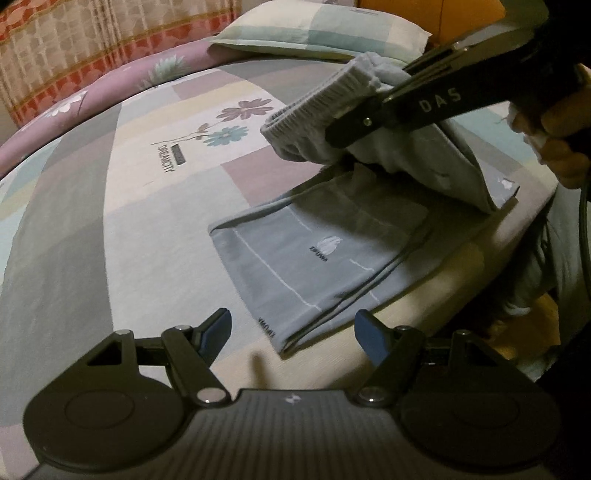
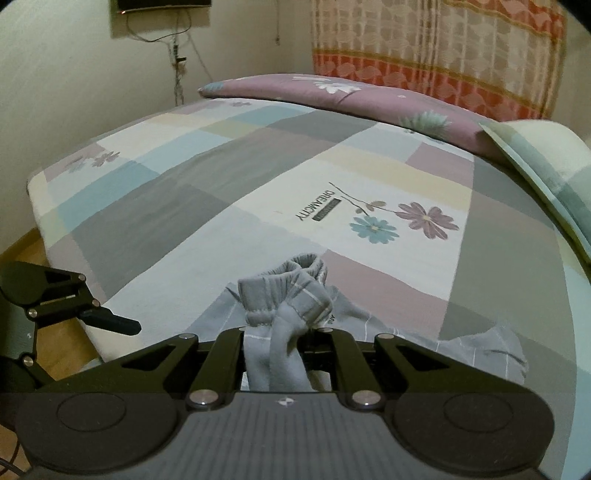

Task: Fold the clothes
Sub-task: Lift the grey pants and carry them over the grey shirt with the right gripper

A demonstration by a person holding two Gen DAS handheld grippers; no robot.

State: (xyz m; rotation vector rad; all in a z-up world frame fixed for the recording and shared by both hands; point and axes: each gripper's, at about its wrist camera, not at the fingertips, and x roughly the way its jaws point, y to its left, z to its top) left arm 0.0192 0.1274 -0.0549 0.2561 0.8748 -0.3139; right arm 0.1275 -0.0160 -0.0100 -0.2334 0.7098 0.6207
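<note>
Grey trousers [image 1: 317,258] with thin white lines lie partly folded on the patchwork bed sheet [image 1: 147,229], near the bed's side edge. My right gripper [image 1: 341,133] is shut on the bunched cloth by the ribbed elastic waistband [image 1: 314,107] and holds that end lifted above the flat part. In the right wrist view the grey cloth [image 2: 273,354] is pinched between the shut right gripper [image 2: 282,345], with the waistband [image 2: 291,284] curling past the tips. My left gripper [image 1: 293,328] stands open and holds nothing, just short of the trousers' near folded corner. One of its fingers [image 2: 110,320] shows at the left of the right wrist view.
A checked pillow [image 1: 325,33] and a purple flowered quilt [image 1: 92,96] lie along the far side of the bed, with a curtain [image 2: 443,55] behind. The bed edge [image 1: 480,266] drops to a wooden floor. A hand [image 1: 565,147] holds the right gripper.
</note>
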